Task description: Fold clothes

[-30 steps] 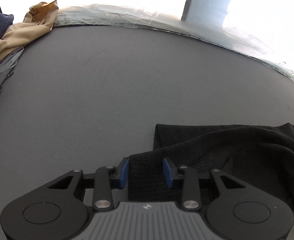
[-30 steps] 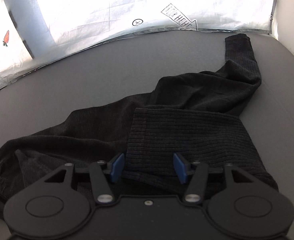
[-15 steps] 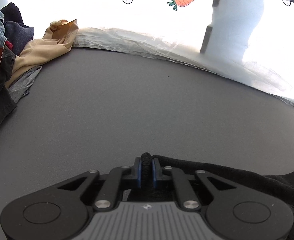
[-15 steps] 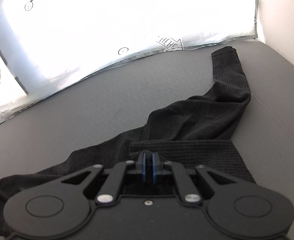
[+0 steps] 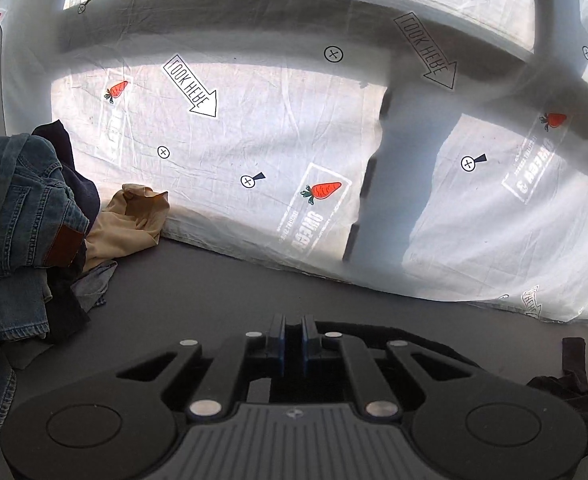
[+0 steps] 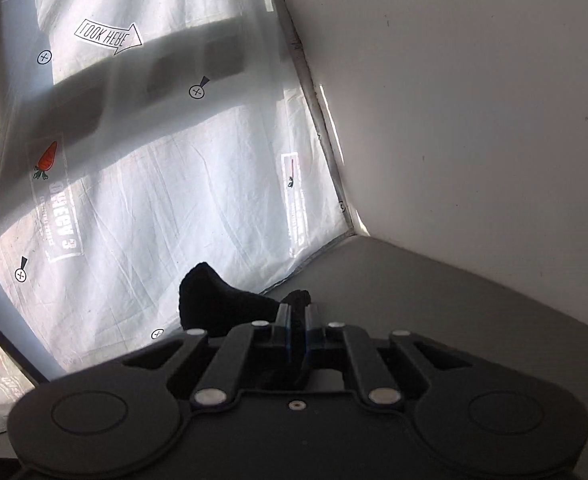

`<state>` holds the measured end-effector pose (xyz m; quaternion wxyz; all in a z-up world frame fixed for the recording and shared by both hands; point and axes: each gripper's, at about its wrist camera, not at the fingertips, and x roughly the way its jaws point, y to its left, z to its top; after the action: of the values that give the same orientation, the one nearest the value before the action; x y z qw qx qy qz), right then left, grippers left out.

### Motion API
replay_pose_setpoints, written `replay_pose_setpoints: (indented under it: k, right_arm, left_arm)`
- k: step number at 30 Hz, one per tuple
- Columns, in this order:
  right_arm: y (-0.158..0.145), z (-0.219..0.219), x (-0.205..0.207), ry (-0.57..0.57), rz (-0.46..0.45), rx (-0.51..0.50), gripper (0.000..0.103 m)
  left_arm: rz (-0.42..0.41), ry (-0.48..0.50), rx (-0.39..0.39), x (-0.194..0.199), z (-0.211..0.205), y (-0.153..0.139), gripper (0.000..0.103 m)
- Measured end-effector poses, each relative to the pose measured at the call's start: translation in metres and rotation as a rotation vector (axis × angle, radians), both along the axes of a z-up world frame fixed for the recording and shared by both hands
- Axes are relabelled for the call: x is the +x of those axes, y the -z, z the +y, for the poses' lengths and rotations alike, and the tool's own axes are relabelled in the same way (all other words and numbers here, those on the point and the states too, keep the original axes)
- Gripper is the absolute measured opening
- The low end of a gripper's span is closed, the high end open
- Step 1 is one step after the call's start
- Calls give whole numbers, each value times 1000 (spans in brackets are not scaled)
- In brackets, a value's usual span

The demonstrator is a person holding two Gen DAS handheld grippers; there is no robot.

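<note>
Both grippers hold a black knit sweater lifted off the grey table. In the left wrist view my left gripper (image 5: 292,326) is shut on the sweater's edge, and black cloth (image 5: 426,338) trails away to the right behind the fingers, with a dangling end (image 5: 574,360) at far right. In the right wrist view my right gripper (image 6: 298,314) is shut on another part of the sweater, and a bunched black fold (image 6: 217,300) sticks up just left of the fingertips. Most of the garment is hidden beneath both gripper bodies.
A heap of clothes sits at the table's left: blue jeans (image 5: 21,208), a tan garment (image 5: 127,224) and dark pieces. A white printed sheet (image 5: 294,152) hangs behind the grey table (image 5: 213,292). A plain wall (image 6: 474,120) bounds the right side.
Both grippers closed on the sweater, then rose and tilted upward, lifting the cloth. The views now face the backdrop instead of the tabletop.
</note>
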<state>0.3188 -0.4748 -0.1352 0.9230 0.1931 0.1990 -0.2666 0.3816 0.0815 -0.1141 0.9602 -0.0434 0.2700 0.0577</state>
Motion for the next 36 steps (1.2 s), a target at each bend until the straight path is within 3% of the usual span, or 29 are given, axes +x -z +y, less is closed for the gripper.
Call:
replay_pose_setpoints:
  k: [2,5,6,9,11,12,13,15,17,22,29,33,36]
  right_arm:
    - [14,-18,-29,82,89,-40,7]
    - [47,-44,-62,175,219,-41,6]
    - [61,-52,-69,216,287,-51,0]
    - [96,-61,-72,291,529,-149,2]
    - [104,-56,-74,277,567,-153,9]
    - [104,-52,-73,240,539,-118,14]
    - [102,-48,-72,192,498,-71,24]
    - [101,-33,-62,94,434,-20,32]
    - [99,-2,-41,-54,390,-8,33]
    - [98,113,27,-513,376,-117,39]
    - [96,299,94,-1089,325,-253,40]
    - [99,369,131,-1337,316,-341,49]
    - [110,392,139,-1418,351,-380,55]
  left_arm:
    - [39,24,76,-35,-2,6,0]
    - [172,28,4,-70,8,34,0]
    - [223,25,-16,-80,9,46,0]
    - [315,21,-68,-95,9,72,1]
    - [352,-6,-150,-97,14,84,2]
    - [362,-21,-194,-97,17,87,3]
    - [366,-39,-235,-95,19,90,5]
    - [375,-68,-301,-87,25,96,10]
    - [393,-101,-339,-77,29,101,14]
    - [412,-118,-382,-51,34,107,22]
    - [431,-110,-360,-18,41,113,23]
    - [407,-116,-361,0,55,113,25]
    - [388,-158,-386,13,71,113,30]
